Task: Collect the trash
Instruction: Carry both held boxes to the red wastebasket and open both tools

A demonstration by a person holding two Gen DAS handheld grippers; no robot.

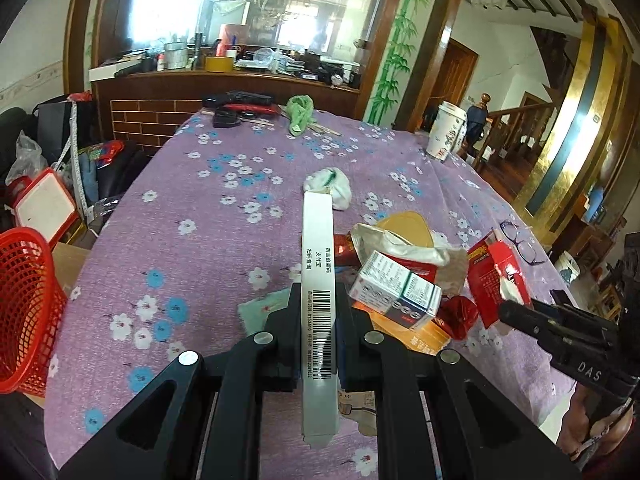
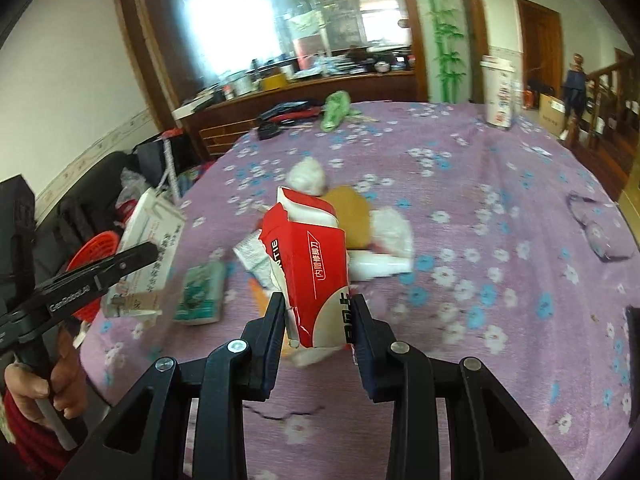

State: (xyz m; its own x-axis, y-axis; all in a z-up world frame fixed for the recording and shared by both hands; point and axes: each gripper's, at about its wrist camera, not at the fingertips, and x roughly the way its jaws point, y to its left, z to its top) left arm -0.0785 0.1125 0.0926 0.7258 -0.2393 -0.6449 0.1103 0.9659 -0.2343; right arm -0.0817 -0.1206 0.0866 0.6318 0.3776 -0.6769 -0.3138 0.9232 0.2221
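Jaws pressed on a flat white box (image 1: 318, 280): in the left wrist view the left gripper (image 1: 318, 320) pinches it edge-on at centre frame. The red basket (image 1: 28, 312) at the left edge looks like the bin; its inside is hidden. A medicine carton (image 1: 394, 294), wrappers and a tissue wad (image 1: 332, 186) remain right of centre.

In the right wrist view the right gripper (image 2: 318, 320) clamps a torn red carton (image 2: 308, 276), centre frame. Judged so, collecting is under way, with much left.
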